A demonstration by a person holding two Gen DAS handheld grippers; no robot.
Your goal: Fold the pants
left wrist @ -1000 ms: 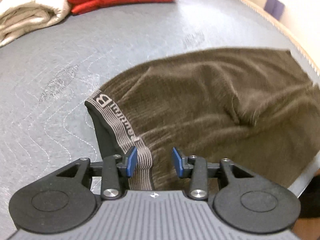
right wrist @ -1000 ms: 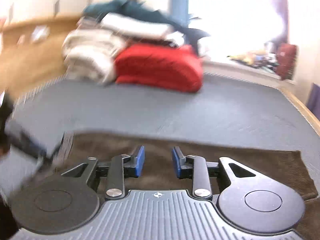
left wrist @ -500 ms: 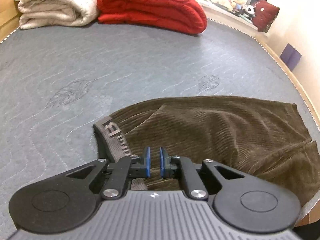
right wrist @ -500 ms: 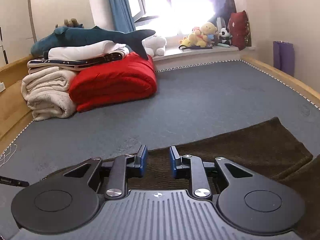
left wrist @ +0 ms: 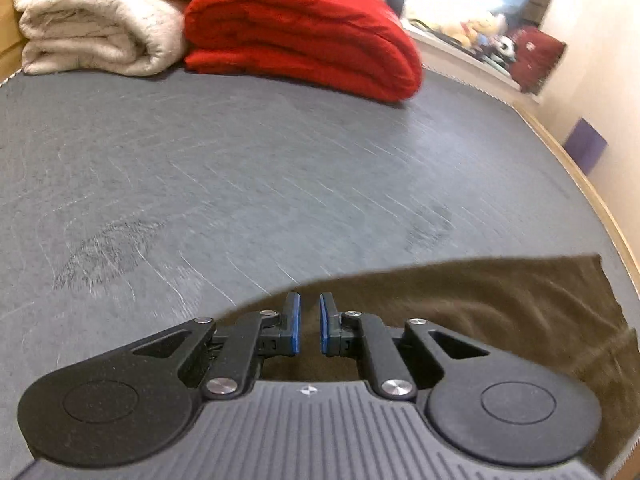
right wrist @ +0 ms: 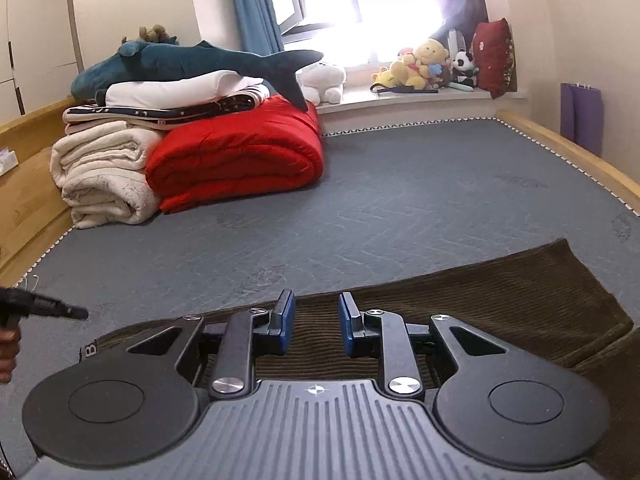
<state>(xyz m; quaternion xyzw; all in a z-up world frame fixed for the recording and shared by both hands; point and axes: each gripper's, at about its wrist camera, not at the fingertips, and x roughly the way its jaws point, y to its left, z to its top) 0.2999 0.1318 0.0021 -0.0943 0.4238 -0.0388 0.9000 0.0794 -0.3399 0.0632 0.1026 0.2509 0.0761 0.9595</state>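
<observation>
Pants (right wrist: 480, 300) under L gripper (left wrist: 310, 322), steep down-tilt, jaws narrow, opening, cloth betw. unclear; R gripper (right wrist: 316, 328) shallower, jaws apart.

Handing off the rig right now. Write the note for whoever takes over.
Left gripper: jaws opening, narrow gap, at the near edge of the pants; no cloth visibly pinched.
Right gripper: open over the pants, holding nothing.
Pants lie spread on the grey mattress, waistband at left.
Done: pants spread out.
Left: grip and fold.
</observation>
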